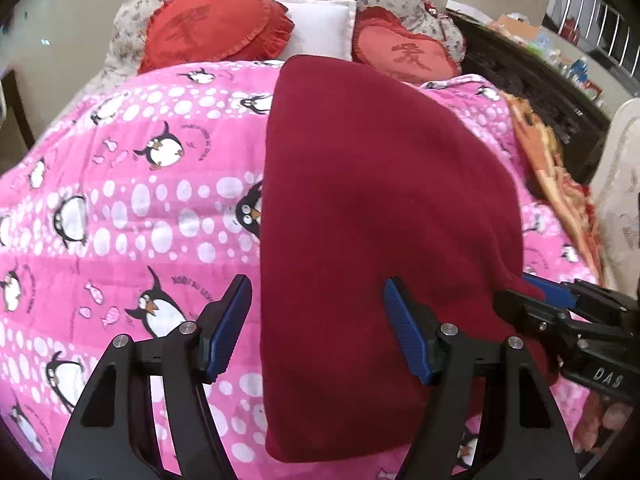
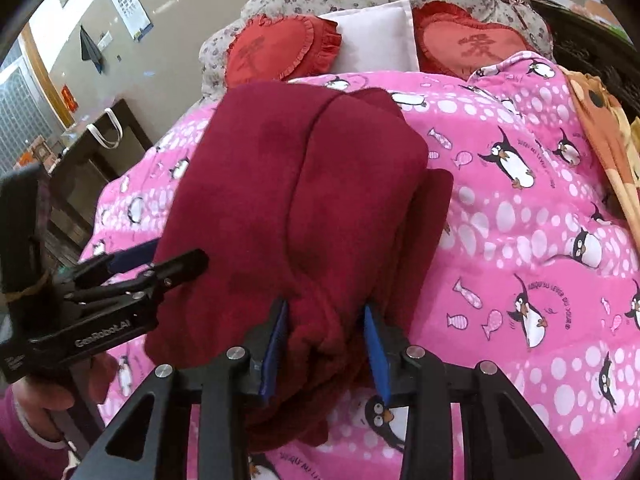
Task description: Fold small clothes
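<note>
A dark red garment lies folded lengthwise on the pink penguin quilt. My left gripper stands open over the garment's near left edge: one blue pad is above the quilt, the other above the cloth, and nothing is pinched. In the right wrist view the garment shows a lengthwise fold line, and a bunched near part fills the gap between the blue pads of my right gripper, touching both. The left gripper reaches in at the garment's left edge. The right gripper meets the garment's right edge.
Two red heart cushions and a white pillow lie at the head of the bed. An orange blanket runs along the right side. Dark wooden furniture stands left of the bed. A hand holds the left gripper.
</note>
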Tool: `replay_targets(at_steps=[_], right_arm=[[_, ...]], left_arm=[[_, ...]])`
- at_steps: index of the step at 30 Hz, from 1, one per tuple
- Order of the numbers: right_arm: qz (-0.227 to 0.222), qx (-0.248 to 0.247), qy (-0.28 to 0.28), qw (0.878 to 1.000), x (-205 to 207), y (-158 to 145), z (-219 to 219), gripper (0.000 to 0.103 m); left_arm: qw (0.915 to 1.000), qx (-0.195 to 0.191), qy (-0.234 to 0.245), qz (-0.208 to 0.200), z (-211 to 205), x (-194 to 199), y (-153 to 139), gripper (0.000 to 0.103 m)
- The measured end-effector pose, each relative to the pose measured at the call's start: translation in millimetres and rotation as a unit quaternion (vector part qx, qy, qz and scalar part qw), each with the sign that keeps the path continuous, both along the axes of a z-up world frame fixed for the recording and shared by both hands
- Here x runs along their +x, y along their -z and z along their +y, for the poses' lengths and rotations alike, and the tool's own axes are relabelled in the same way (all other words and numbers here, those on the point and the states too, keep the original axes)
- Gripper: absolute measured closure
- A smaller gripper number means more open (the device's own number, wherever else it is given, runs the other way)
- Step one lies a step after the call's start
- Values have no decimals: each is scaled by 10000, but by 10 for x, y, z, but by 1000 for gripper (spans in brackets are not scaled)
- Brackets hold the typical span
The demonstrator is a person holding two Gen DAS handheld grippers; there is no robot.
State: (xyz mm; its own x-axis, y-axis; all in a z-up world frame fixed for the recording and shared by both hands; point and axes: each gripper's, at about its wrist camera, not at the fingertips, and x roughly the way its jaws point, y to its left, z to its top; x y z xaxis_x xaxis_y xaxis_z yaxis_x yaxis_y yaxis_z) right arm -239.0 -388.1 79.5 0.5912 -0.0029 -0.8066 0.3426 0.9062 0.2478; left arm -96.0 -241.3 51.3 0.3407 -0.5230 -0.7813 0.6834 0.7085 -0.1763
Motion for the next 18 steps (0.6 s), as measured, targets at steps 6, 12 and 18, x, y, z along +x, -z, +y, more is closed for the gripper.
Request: replay_targets(at_steps=[6,12,18], right_arm=[[-364,580,553,9961,-159,-55,-226,37],[-326,776,670,9942,-106,3,-298,37],[-400,708,883,9928,-89,-36,-385,28]], left_arm=[[9993,-167,-48,322,94,116,5,34],[9997,-99,6,224,65,71,-13,34],[9988,-286,90,392,48,145,-44,34]])
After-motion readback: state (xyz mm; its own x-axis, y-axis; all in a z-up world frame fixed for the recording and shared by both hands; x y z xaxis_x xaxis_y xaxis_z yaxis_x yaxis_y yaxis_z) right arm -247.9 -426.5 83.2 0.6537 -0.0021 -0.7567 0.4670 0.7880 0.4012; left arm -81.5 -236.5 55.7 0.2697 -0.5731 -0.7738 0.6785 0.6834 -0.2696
